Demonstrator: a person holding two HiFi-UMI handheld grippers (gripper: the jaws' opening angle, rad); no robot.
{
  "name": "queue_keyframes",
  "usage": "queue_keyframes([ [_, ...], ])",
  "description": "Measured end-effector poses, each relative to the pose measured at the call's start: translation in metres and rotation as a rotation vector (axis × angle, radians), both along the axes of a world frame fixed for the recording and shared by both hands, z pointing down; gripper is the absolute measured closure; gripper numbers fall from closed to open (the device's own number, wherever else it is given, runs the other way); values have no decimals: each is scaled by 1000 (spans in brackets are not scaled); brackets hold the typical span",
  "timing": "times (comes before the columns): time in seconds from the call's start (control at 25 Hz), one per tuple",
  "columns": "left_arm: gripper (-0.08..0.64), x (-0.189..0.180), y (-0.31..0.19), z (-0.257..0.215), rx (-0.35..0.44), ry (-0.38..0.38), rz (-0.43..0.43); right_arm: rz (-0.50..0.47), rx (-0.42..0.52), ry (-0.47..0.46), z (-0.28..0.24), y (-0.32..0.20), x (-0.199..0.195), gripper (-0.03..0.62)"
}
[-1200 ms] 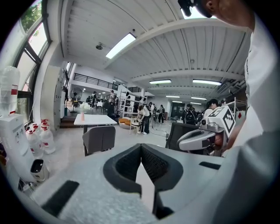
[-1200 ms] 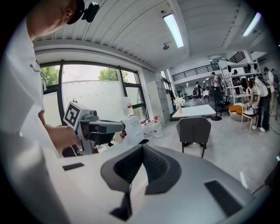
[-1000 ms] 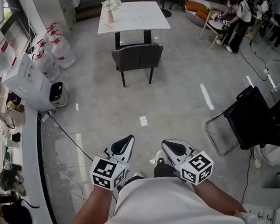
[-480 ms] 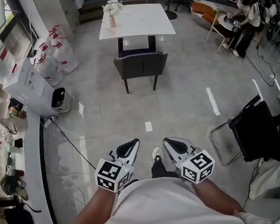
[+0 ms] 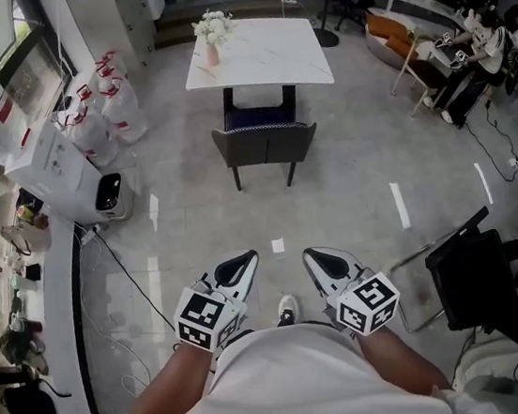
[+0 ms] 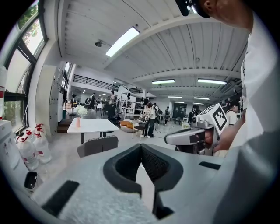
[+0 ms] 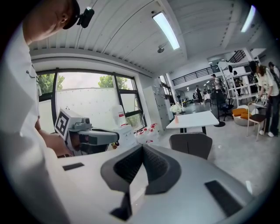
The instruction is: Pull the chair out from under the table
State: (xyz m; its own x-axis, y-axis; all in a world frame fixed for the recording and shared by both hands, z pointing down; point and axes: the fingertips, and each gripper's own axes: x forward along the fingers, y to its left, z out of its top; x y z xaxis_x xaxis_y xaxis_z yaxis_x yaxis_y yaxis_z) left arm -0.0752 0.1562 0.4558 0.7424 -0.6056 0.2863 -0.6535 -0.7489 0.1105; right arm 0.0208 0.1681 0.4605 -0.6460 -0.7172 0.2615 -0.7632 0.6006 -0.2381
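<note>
You have not begun the pull: the grey chair point(image 5: 265, 142) stands tucked against the white counter point(image 5: 262, 51), well ahead of your jaws, and your left gripper point(image 5: 237, 267) and right gripper point(image 5: 320, 260) are both closed on nothing.

Glossy grey floor point(image 5: 335, 210), tall windows point(image 7: 87, 92), ceiling striplights point(image 6: 122, 41)

Bare floor point(image 5: 269, 211) open up to the chair point(image 5: 265, 144) at the bench's point(image 5: 258, 55) near edge, bottles point(image 5: 111, 102) left, folding chair point(image 5: 467, 280) right.
</note>
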Motion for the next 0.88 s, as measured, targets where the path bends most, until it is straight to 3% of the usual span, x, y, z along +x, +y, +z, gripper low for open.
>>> queue_keyframes([
  [0.4,551,13,-59,4,-17,-16,-82,-43,-11,-26,3,-60,26,586],
  [0.88,551,51,-97,11,-32,-47,-67,-77,-42,-33,15,-96,52,586],
])
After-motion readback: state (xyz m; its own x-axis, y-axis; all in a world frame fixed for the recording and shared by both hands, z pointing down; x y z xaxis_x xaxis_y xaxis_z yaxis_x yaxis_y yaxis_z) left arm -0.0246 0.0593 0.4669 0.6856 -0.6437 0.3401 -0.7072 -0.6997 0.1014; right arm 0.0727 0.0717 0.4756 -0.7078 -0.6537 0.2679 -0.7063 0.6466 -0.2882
